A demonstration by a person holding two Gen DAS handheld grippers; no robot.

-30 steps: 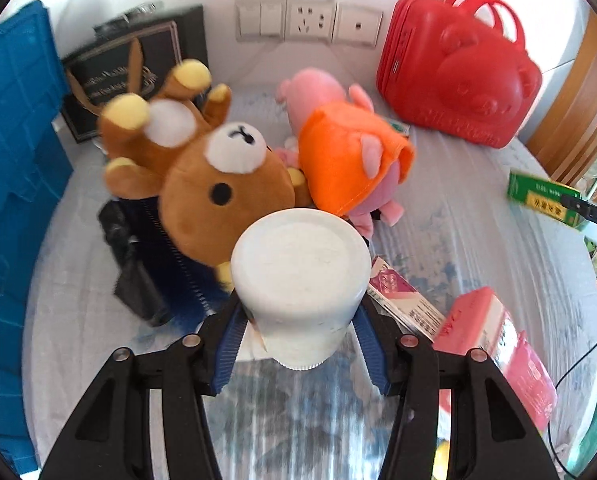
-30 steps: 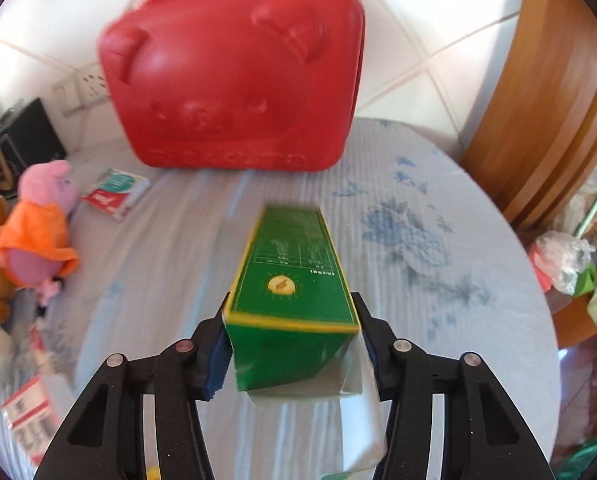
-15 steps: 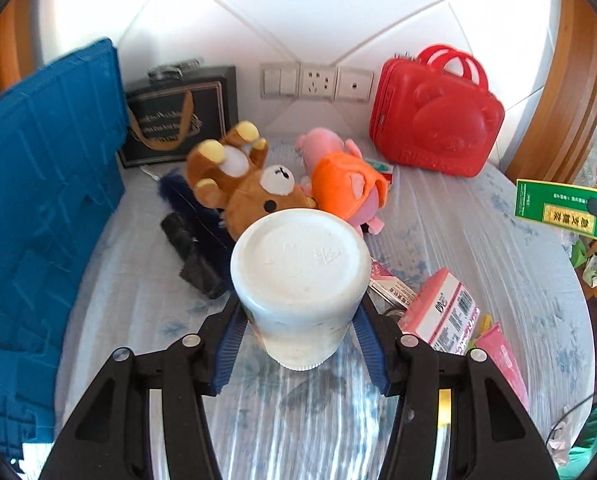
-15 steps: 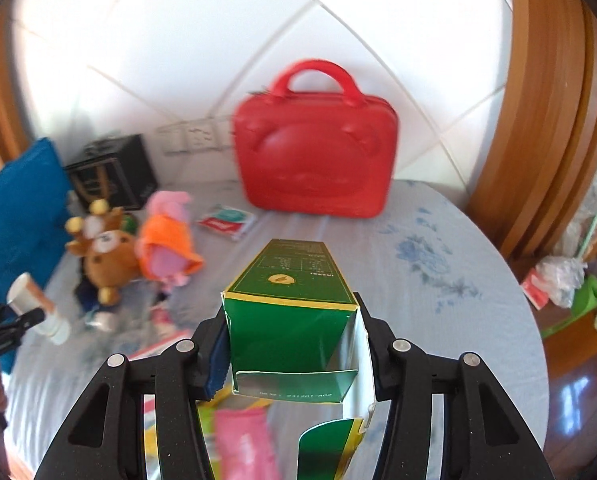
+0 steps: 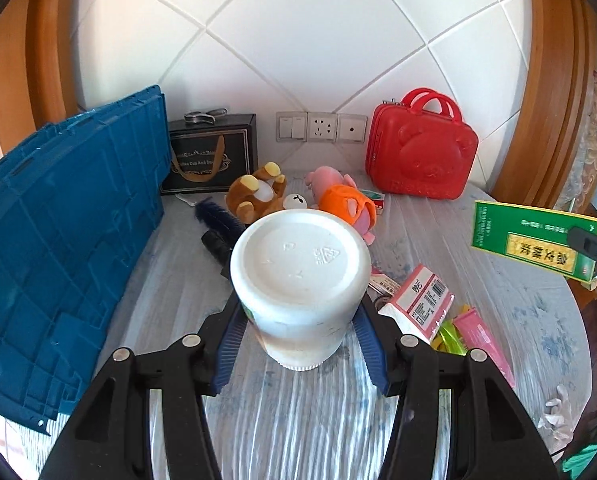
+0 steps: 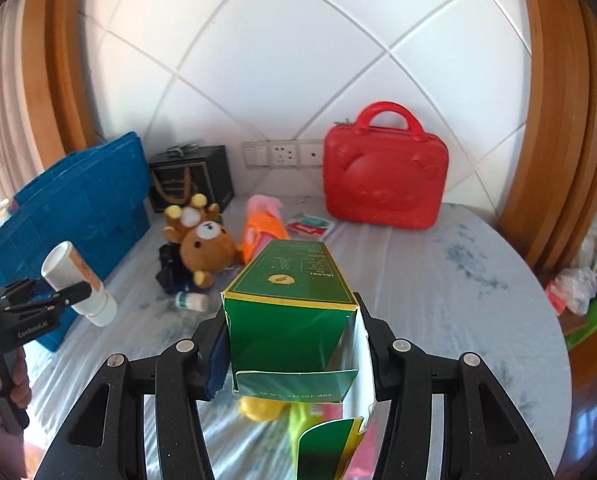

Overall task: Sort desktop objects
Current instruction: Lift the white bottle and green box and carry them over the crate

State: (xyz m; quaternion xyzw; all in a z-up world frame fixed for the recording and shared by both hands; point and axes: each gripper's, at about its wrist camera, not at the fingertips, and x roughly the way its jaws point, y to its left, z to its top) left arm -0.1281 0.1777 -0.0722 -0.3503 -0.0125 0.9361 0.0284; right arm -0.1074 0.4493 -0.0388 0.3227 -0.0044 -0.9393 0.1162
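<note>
Both grippers loaded — left gripper (image 5: 300, 336) pinches white bottle (image 5: 300, 280); right gripper (image 6: 292, 344) clamps green box (image 6: 290, 312).

You've got two plush toys: one bear (image 5: 258, 200) and one pig (image 5: 344, 204). One red case (image 5: 422, 156), one blue crate (image 5: 70, 232), one black box (image 5: 212, 152).

We see a white bottle (image 5: 300, 280) with an orange label, a green box (image 6: 294, 304) edged in yellow, and a red case (image 5: 420, 156). The crate (image 5: 66, 232) is blue, the tablecloth (image 6: 438, 288) pale with blue flowers

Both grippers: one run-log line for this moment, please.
left gripper: shut on white bottle | right gripper: shut on green box | both aloft over table
</note>
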